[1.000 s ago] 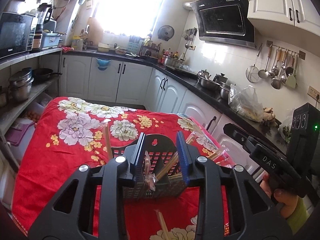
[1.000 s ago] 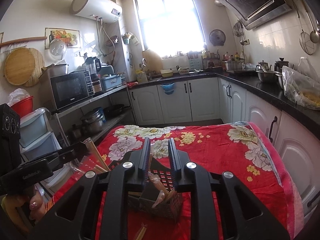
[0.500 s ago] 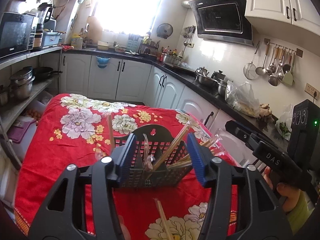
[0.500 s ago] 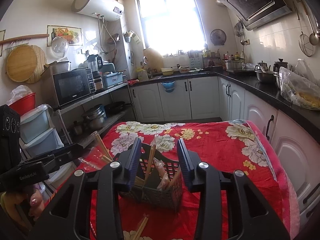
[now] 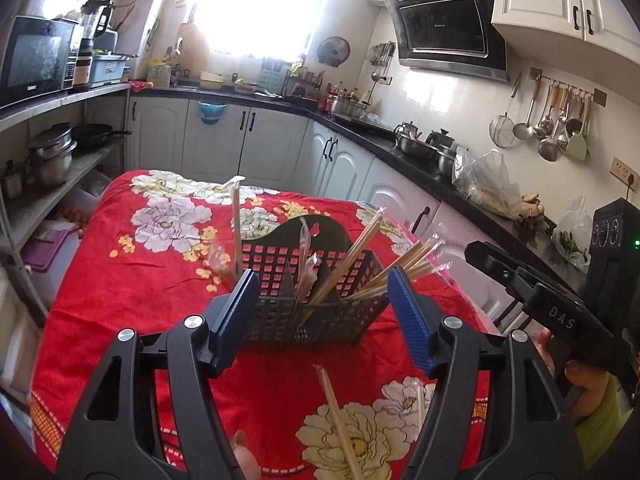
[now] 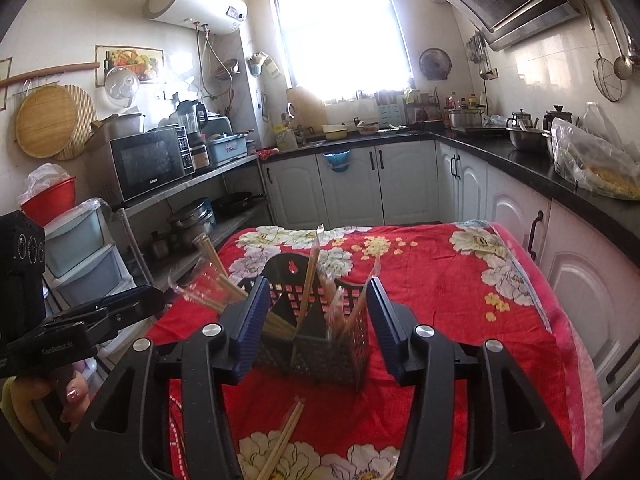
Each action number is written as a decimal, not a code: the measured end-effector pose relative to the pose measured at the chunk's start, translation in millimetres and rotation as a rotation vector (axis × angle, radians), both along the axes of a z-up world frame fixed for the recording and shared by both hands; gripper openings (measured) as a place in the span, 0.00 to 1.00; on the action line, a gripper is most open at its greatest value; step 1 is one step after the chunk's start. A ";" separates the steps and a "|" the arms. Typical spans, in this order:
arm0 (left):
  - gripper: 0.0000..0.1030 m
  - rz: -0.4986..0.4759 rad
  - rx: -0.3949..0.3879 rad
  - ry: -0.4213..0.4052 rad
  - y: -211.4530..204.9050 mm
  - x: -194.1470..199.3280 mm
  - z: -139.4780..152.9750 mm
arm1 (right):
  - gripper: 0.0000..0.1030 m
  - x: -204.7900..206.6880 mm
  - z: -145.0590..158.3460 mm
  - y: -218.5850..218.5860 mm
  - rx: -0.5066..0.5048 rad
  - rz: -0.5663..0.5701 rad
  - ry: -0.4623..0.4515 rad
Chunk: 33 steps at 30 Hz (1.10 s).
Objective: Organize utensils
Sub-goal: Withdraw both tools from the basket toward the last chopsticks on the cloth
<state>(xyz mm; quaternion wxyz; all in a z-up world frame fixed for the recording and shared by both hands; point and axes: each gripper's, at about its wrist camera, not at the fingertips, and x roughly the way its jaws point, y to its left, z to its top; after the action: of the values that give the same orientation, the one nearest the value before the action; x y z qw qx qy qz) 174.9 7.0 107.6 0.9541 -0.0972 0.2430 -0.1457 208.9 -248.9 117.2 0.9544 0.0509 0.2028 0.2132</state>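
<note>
A black mesh utensil basket [image 5: 308, 304] [image 6: 320, 344] stands on the red flowered tablecloth [image 5: 140, 264]. Several wrapped chopsticks [image 5: 360, 252] [image 6: 310, 280] stick up from its compartments. My left gripper [image 5: 322, 312] is open and empty, with the basket seen between its blue pads just beyond them. My right gripper [image 6: 316, 320] is open and empty, facing the basket from the other side. Loose chopsticks [image 5: 340, 420] [image 6: 284, 436] lie on the cloth in front of the basket.
The table's edges drop off on the left and right. A shelf with pots [image 5: 52, 156] stands to the left and white cabinets [image 6: 580, 280] to the right. The other handheld gripper shows at each view's edge [image 5: 540, 300] [image 6: 80, 320].
Both grippers opened and let go of the chopsticks they held in the basket. Both then pulled back and up from the basket.
</note>
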 end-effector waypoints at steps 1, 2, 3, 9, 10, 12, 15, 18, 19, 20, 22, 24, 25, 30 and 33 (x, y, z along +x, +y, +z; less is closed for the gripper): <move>0.58 0.000 0.000 0.005 0.5 -1.4 -2.1 | 0.49 -1.8 -1.2 0.2 0.000 0.000 0.002; 0.60 0.002 0.001 0.008 0.6 -2.5 -3.3 | 0.50 -4.5 -3.0 0.4 -0.002 0.003 0.006; 0.60 0.003 0.000 0.011 0.9 -4.0 -5.0 | 0.50 -5.4 -3.5 0.8 -0.003 0.004 0.008; 0.71 0.004 -0.001 0.031 1.5 -9.8 -13.9 | 0.58 -17.8 -11.5 0.9 -0.007 0.004 0.020; 0.73 0.005 0.000 0.036 1.6 -11.0 -16.0 | 0.59 -18.3 -12.8 1.1 -0.010 0.004 0.022; 0.77 0.005 0.001 0.040 1.6 -12.6 -19.0 | 0.62 -21.3 -17.2 0.8 -0.014 0.005 0.032; 0.88 0.003 0.010 0.048 1.2 -14.5 -23.4 | 0.66 -24.3 -22.7 0.2 -0.016 0.010 0.047; 0.90 0.003 0.014 0.056 0.4 -16.2 -28.3 | 0.70 -27.9 -27.9 -0.3 -0.018 0.008 0.059; 0.90 0.002 0.015 0.059 0.9 -16.7 -30.0 | 0.71 -29.0 -30.7 -0.8 -0.019 0.010 0.067; 0.90 0.004 0.018 0.063 1.0 -17.5 -32.6 | 0.72 -29.8 -32.9 -0.8 -0.020 0.010 0.073; 0.90 0.004 0.019 0.071 1.3 -18.6 -36.6 | 0.73 -30.8 -37.2 -1.5 -0.025 0.009 0.084; 0.90 0.003 0.018 0.083 1.6 -19.7 -41.8 | 0.74 -31.7 -43.4 -3.1 -0.027 0.007 0.102; 0.90 0.004 0.018 0.090 2.0 -19.9 -45.0 | 0.74 -32.0 -45.5 -4.1 -0.028 0.007 0.109; 0.90 0.011 0.012 0.124 4.1 -20.3 -57.4 | 0.74 -34.4 -60.8 -7.1 -0.034 0.004 0.156; 0.90 0.014 0.011 0.138 4.9 -19.6 -63.5 | 0.74 -33.9 -69.5 -7.4 -0.043 0.001 0.183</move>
<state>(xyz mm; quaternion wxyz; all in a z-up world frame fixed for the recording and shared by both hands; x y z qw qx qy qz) 155.3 11.9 44.1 0.9366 -0.1034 0.3081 -0.1309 175.0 -256.2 47.7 0.9326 0.0496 0.2938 0.2037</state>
